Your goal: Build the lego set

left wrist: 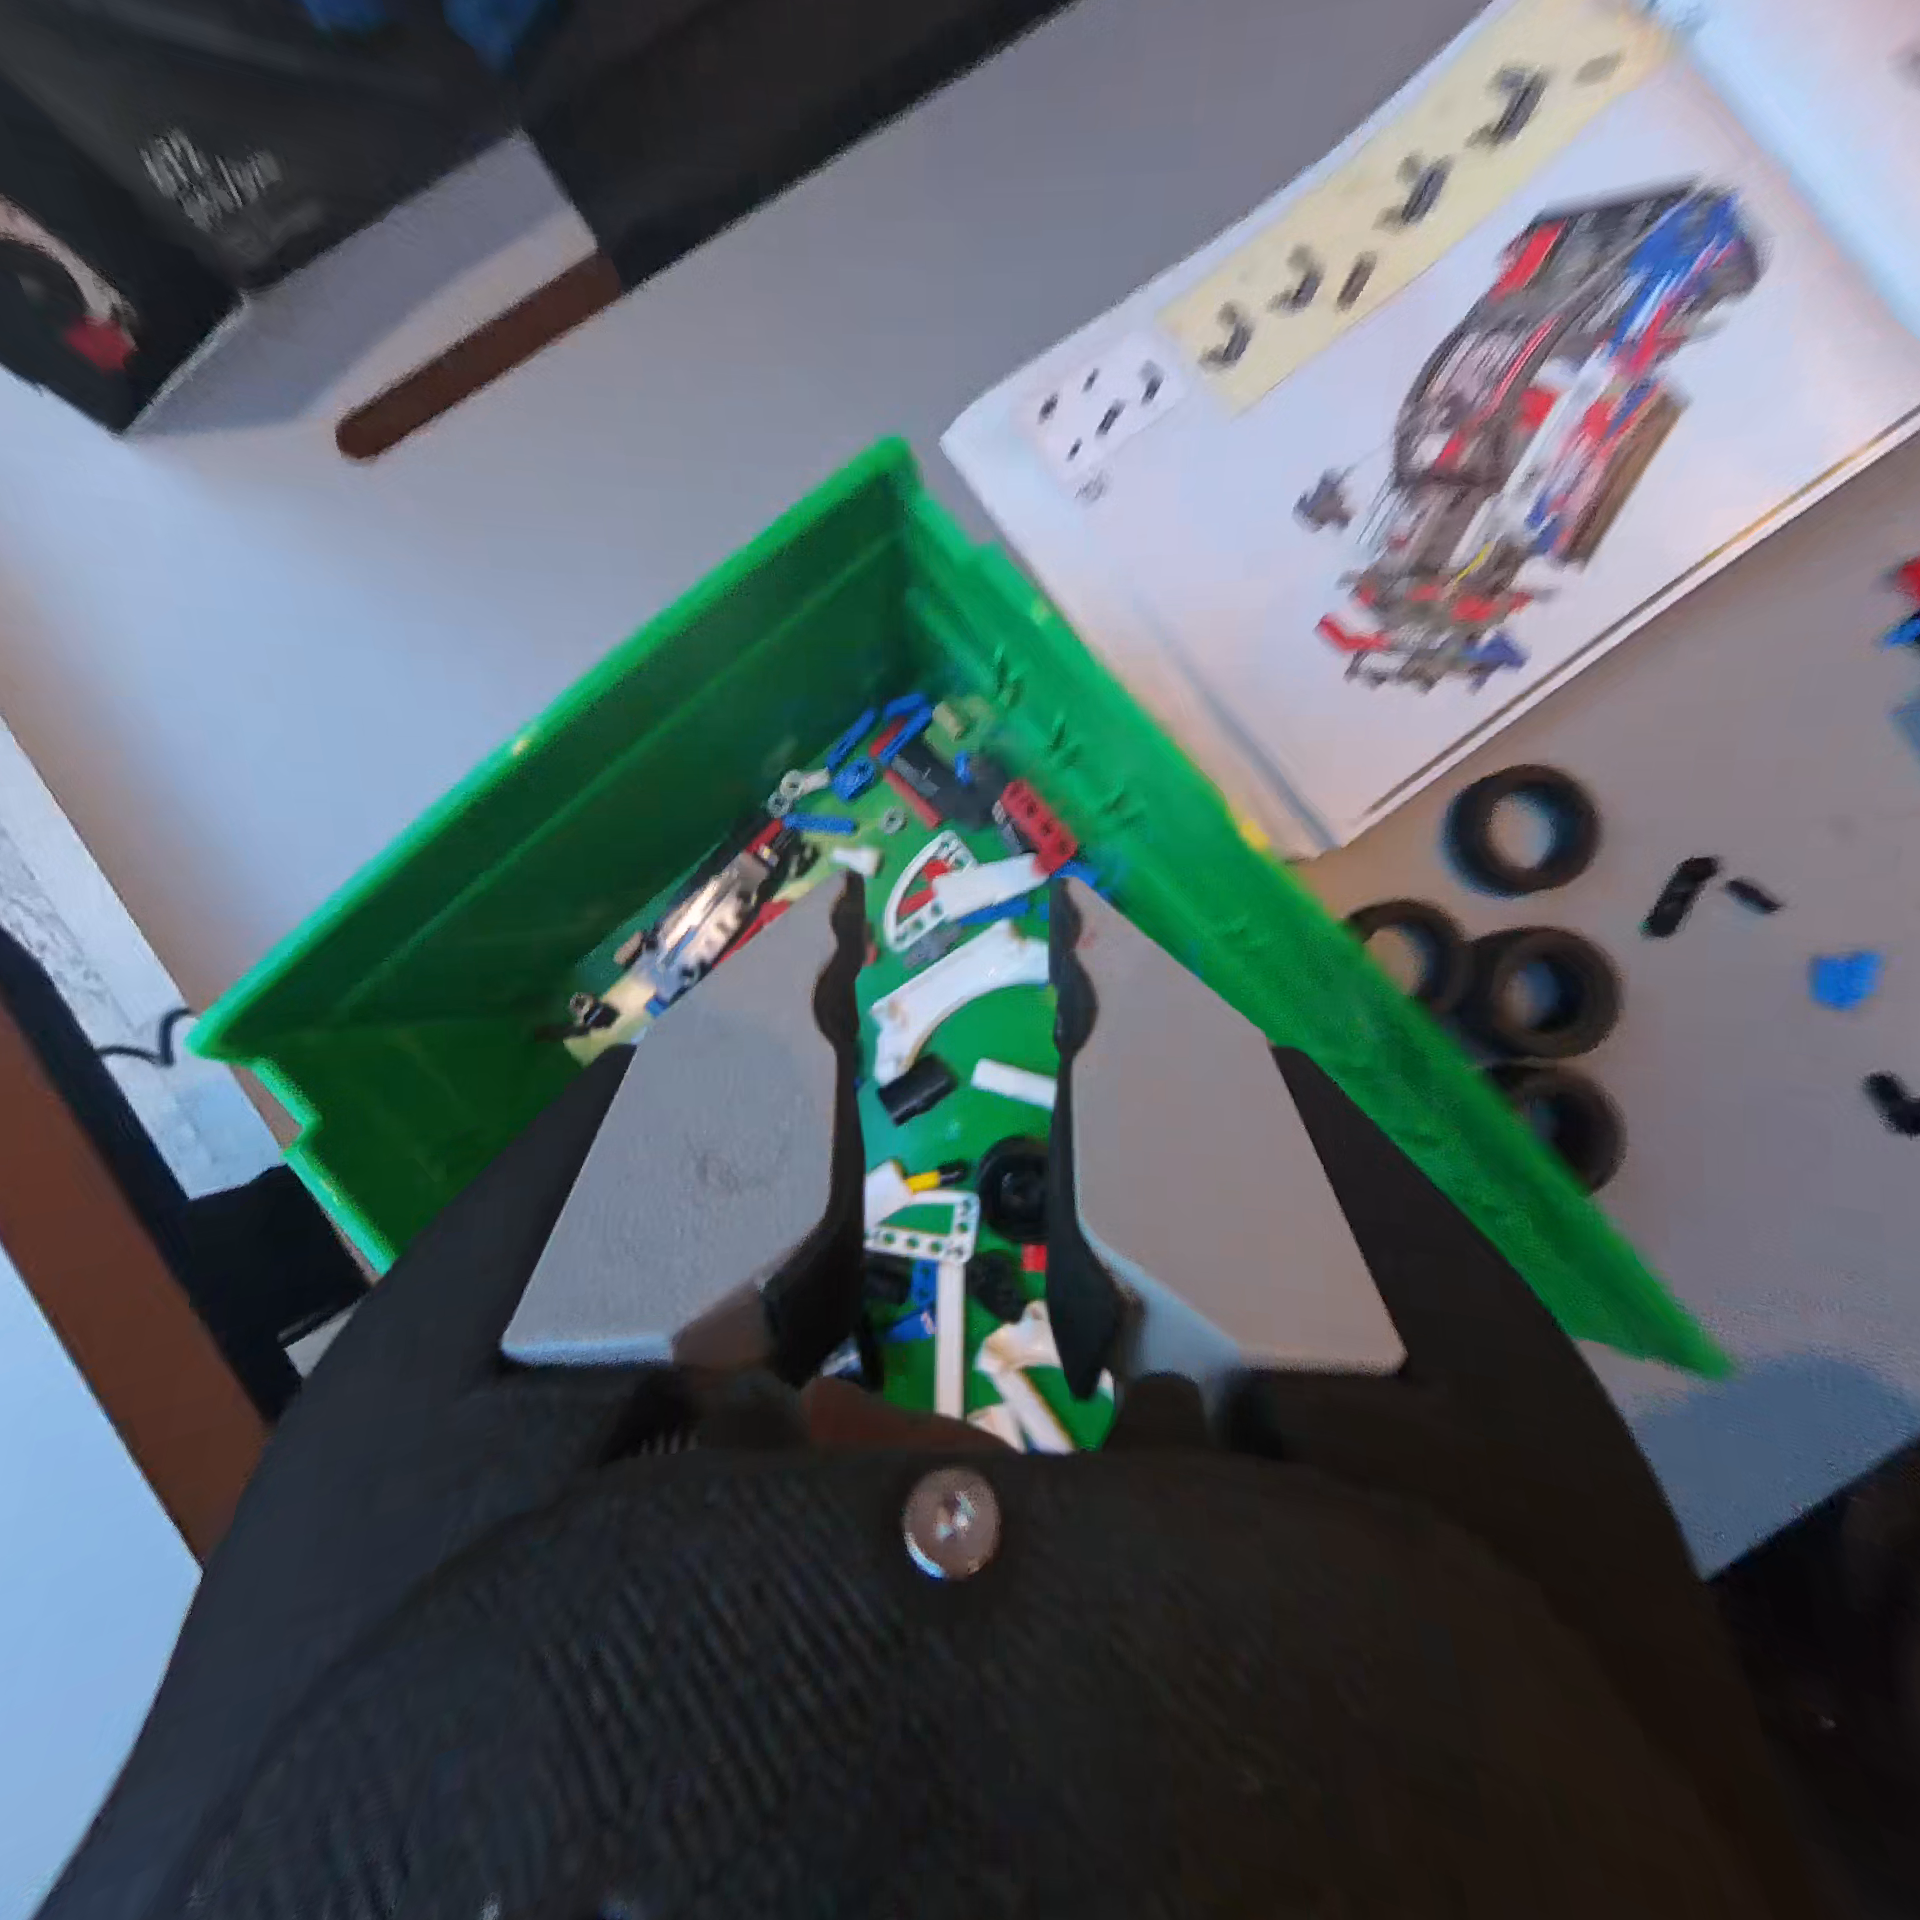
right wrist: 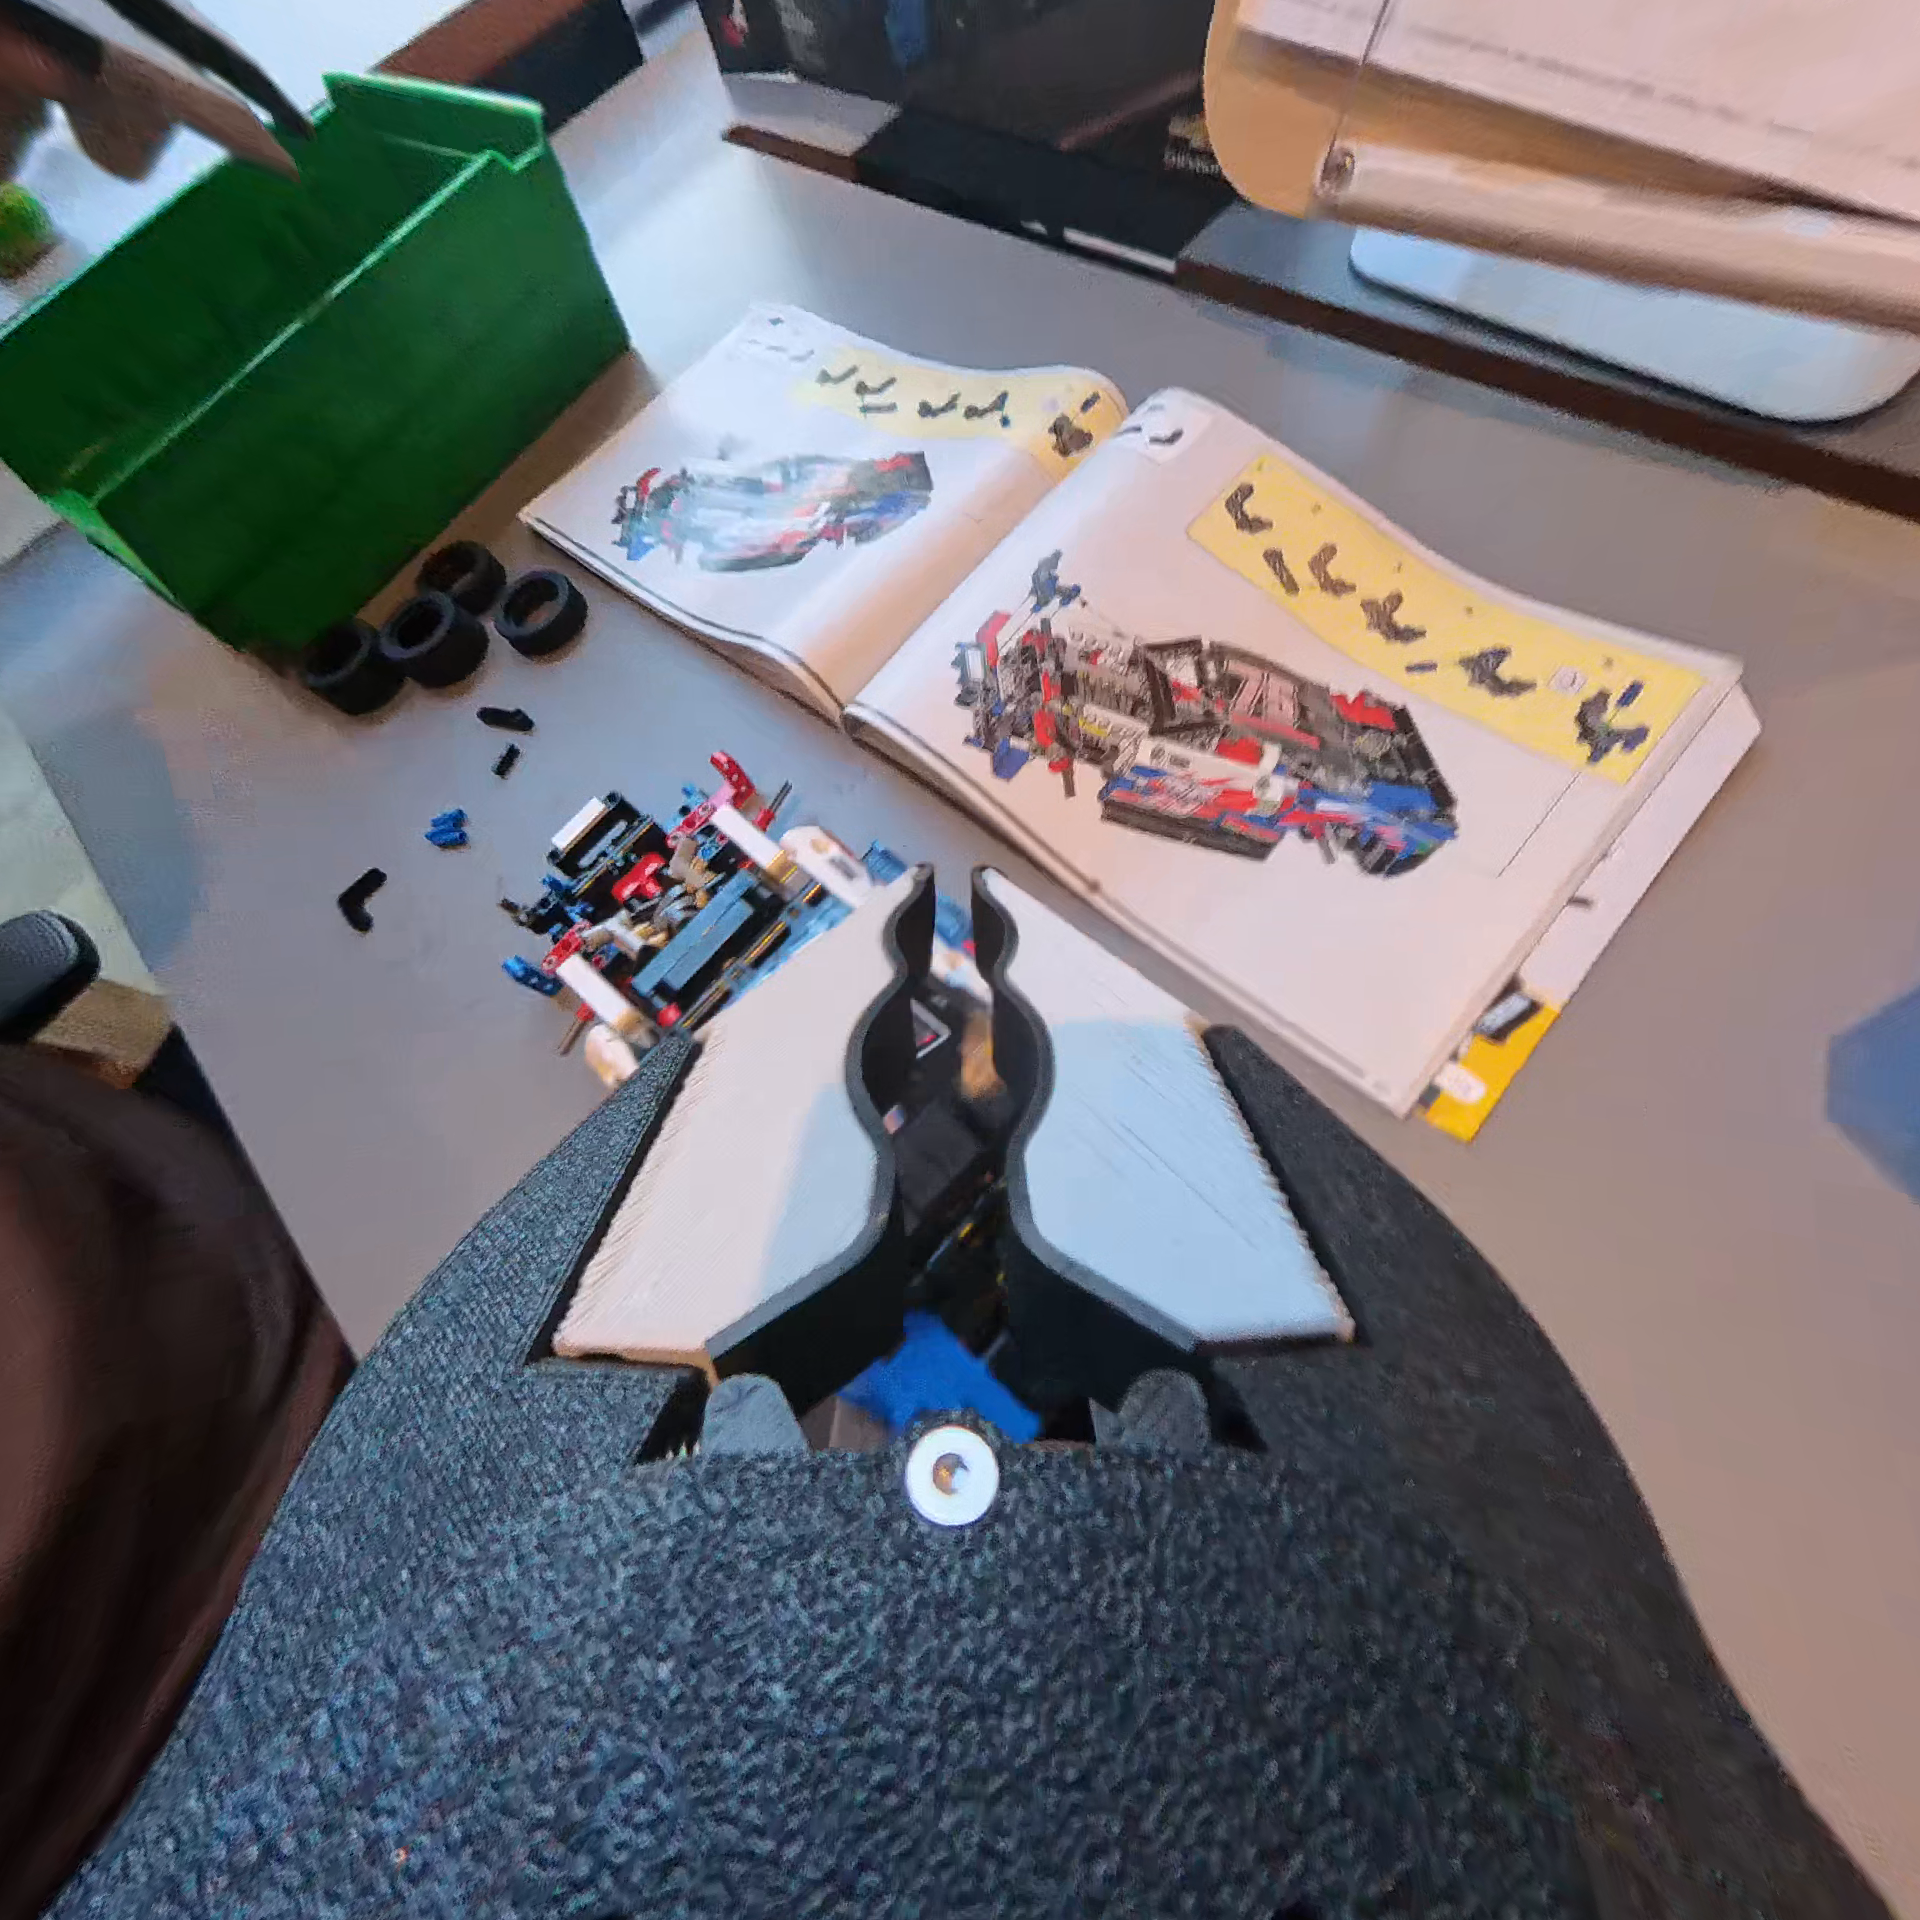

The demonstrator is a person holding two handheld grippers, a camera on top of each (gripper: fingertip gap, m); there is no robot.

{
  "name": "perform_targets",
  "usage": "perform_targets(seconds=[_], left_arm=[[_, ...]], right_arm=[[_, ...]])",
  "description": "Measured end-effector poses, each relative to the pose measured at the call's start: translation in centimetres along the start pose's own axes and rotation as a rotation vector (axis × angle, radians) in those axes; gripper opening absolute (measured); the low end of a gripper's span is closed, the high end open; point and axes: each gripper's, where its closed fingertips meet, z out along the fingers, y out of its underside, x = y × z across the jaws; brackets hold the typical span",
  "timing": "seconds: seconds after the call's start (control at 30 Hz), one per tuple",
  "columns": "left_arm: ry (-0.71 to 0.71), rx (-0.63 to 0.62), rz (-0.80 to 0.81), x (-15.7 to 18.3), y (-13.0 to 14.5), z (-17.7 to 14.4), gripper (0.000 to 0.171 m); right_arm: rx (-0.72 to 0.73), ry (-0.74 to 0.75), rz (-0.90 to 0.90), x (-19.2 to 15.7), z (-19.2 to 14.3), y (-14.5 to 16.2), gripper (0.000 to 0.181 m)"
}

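A green bin (left wrist: 623, 707) holds several loose lego parts (left wrist: 956, 977), white, black, blue and red. My left gripper (left wrist: 956, 883) hangs open and empty over the bin's inside. A partly built lego car (right wrist: 665, 894) lies on the grey table. My right gripper (right wrist: 956, 883) is closed down on the car's near end, with dark and blue parts showing between its fingers. The open instruction booklet (right wrist: 1195, 644) lies right of the car and also shows in the left wrist view (left wrist: 1455, 416). The bin also shows in the right wrist view (right wrist: 343, 416).
Several black tyres (right wrist: 436, 634) sit beside the bin; they also show in the left wrist view (left wrist: 1522, 831). Small loose pieces lie left of the car: a black angled piece (right wrist: 361, 899) and a blue pin (right wrist: 447, 828). A white stand base (right wrist: 1621, 343) sits at the back. Some 50 cm of space lies between my two pairs of fingers. Both grippers' tips are roughly 30 cm from the blue pin (right wrist: 447, 828).
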Motion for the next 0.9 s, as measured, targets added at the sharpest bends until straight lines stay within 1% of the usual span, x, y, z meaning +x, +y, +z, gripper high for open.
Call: perform_targets(seconds=[0.03,0.13,0.2,0.27,0.33,0.4,0.53,0.57,0.6,0.73,0.9], left_arm=[[-0.008,-0.024,0.021,-0.6,1.1,0.7,0.032],[-0.014,-0.106,0.194,-1.5,4.1,3.6,0.012],[-0.029,-0.186,0.296,-2.1,5.7,5.5,0.011],[0.02,-0.239,0.384,-1.6,6.8,6.9,0.01],[0.067,-0.268,0.477,-1.1,7.3,7.7,0.011],[0.052,-0.294,0.536,-1.5,7.2,8.5,0.013],[0.069,-0.38,0.615,-2.0,7.9,9.4,0.009],[0.098,-0.38,0.619,-1.6,7.9,9.4,0.003],[0.12,-0.39,0.62,-1.4,8.0,9.5,0.0],[0.138,-0.402,0.626,-1.1,7.9,9.5,0.0],[0.206,-0.42,0.6,-0.1,8.3,9.2,0.004]], right_arm=[[-0.006,0.004,0.012,-0.6,-0.2,0.4,0.006],[-0.013,-0.008,0.027,-2.9,-0.5,1.2,0.006],[-0.014,-0.02,0.031,-4.3,-0.5,1.4,0.006],[-0.013,-0.034,0.042,-5.5,-0.4,1.7,0.006],[-0.015,-0.044,0.058,-6.2,-0.2,2.1,0.006],[-0.019,-0.049,0.075,-6.5,0.1,2.6,0.006],[-0.026,-0.056,0.102,-6.5,0.3,3.2,0.006],[-0.026,-0.056,0.104,-6.5,0.3,3.2,0.006],[-0.025,-0.055,0.104,-6.4,0.3,3.1,0.006],[-0.017,-0.058,0.104,-6.2,0.2,3.0,0.006],[-0.02,-0.082,0.105,-6.3,0.7,3.3,0.006]])
